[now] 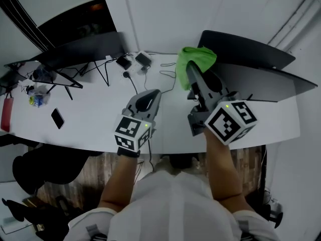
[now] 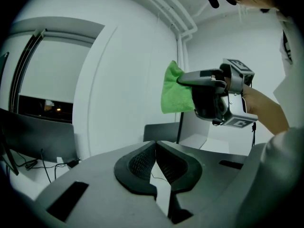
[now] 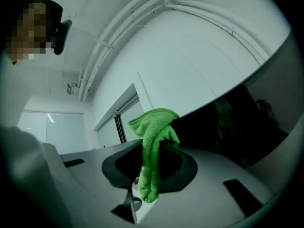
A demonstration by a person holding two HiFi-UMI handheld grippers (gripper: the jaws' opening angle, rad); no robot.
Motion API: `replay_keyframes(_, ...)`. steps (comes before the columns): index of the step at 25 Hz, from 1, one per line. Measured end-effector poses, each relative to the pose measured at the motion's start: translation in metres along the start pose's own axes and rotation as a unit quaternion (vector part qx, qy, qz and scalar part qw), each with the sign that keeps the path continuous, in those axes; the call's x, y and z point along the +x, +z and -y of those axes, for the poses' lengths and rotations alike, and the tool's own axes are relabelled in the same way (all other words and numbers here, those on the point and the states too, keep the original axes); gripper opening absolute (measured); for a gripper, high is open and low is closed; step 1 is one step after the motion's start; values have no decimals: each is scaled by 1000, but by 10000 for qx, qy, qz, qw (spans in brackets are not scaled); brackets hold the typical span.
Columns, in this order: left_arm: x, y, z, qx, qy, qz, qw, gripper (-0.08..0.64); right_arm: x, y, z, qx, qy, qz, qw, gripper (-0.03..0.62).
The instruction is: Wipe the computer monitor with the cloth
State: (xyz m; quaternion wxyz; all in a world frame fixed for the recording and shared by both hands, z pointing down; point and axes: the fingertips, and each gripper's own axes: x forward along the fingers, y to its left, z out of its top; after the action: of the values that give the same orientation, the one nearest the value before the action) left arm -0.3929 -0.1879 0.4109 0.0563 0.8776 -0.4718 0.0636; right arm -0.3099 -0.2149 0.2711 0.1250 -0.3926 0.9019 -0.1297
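Observation:
My right gripper (image 1: 193, 69) is shut on a green cloth (image 1: 194, 60), raised above the desk beside the top left corner of the dark monitor (image 1: 261, 67) at the right. In the right gripper view the green cloth (image 3: 153, 148) hangs folded between the jaws, with the monitor's dark screen (image 3: 247, 122) just to its right. My left gripper (image 1: 152, 95) hovers lower over the white desk (image 1: 100, 109), shut and empty; its jaws (image 2: 155, 163) meet. From the left gripper view the right gripper (image 2: 213, 96) and the cloth (image 2: 175, 90) show high up.
A second monitor (image 1: 83, 49) stands at the back left, with cables and a power adapter (image 1: 143, 59) beside it. A black phone (image 1: 57, 118) and small items (image 1: 37, 95) lie at the left. A black chair (image 1: 45, 164) sits below the desk's front edge.

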Motion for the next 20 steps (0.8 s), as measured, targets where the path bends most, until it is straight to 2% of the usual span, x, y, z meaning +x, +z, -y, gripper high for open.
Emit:
replay_keyframes(11, 10, -15, -3, -31, -220, -201, 9996, 17, -1, -52, 33, 746, -505, -195, 9957, 61)
replay_keyframes(20, 15, -30, -1, -50, -338, -360, 9988, 17, -9, -114, 65, 1124, -906, -609, 9876, 61)
